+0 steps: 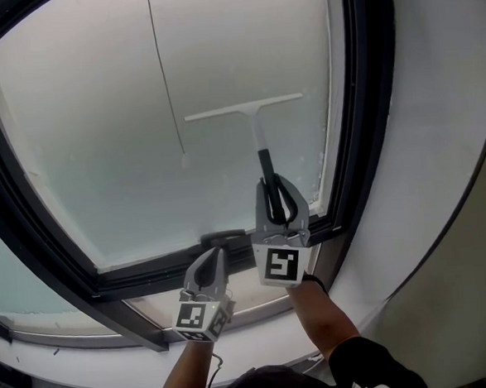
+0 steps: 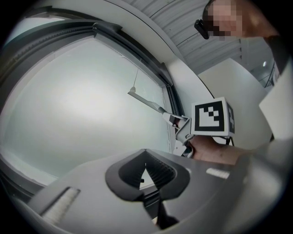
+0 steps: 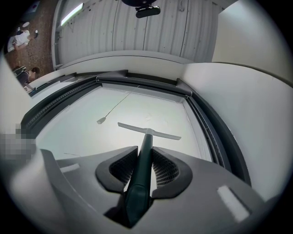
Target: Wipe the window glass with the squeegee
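The squeegee has a white blade (image 1: 244, 108) lying level against the frosted window glass (image 1: 99, 157), with a dark handle (image 1: 266, 167) running down from it. My right gripper (image 1: 278, 203) is shut on that handle. In the right gripper view the handle (image 3: 143, 160) passes between the jaws (image 3: 145, 153) and the blade (image 3: 149, 131) lies on the pane ahead. My left gripper (image 1: 208, 270) hangs lower, by the window's bottom frame, shut with nothing in it (image 2: 145, 157). The left gripper view shows the squeegee (image 2: 144, 101) and the right gripper (image 2: 176, 119) off to its right.
A dark window frame (image 1: 361, 98) surrounds the glass, with its bottom rail (image 1: 149, 270) just ahead of the left gripper. A thin cord with a small pull (image 1: 184, 161) hangs in front of the pane, left of the squeegee. A white wall (image 1: 438, 134) rises on the right.
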Demonstrator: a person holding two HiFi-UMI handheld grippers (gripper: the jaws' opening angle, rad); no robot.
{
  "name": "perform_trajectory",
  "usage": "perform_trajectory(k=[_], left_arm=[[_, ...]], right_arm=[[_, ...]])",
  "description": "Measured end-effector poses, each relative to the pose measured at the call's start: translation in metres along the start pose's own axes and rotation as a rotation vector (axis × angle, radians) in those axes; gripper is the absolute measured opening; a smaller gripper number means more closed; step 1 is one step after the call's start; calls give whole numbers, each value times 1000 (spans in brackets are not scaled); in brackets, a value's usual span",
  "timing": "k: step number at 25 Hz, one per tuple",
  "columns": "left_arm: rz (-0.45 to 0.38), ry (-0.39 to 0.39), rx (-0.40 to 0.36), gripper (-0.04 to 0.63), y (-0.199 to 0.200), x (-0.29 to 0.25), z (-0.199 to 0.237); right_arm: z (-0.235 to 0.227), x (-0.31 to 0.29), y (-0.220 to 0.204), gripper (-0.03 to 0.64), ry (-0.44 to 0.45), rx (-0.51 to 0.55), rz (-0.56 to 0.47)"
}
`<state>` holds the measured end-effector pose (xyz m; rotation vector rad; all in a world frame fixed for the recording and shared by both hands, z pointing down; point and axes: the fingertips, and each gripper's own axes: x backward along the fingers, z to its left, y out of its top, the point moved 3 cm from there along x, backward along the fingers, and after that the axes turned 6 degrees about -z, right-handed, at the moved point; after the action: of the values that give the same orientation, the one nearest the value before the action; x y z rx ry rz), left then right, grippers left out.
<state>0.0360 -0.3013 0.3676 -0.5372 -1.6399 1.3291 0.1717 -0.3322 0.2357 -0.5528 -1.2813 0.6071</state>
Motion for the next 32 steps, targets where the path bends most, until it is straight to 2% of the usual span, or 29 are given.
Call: perform_trajectory(k=[3,16,21,32], left_arm=[[14,-4,-8,-2,-7,1,-2],[53,2,54,-2,-27,10,-7],[111,6,31,-2,-43,17,-7],[154,21,52,-2,-57,27,-6]], right_arm=[[1,6,-4,98,2,4,9],[7,29,-19,98,12,13,71],[8,35,-23,98,16,8,87],[15,54,-35,98,15,-2,135]])
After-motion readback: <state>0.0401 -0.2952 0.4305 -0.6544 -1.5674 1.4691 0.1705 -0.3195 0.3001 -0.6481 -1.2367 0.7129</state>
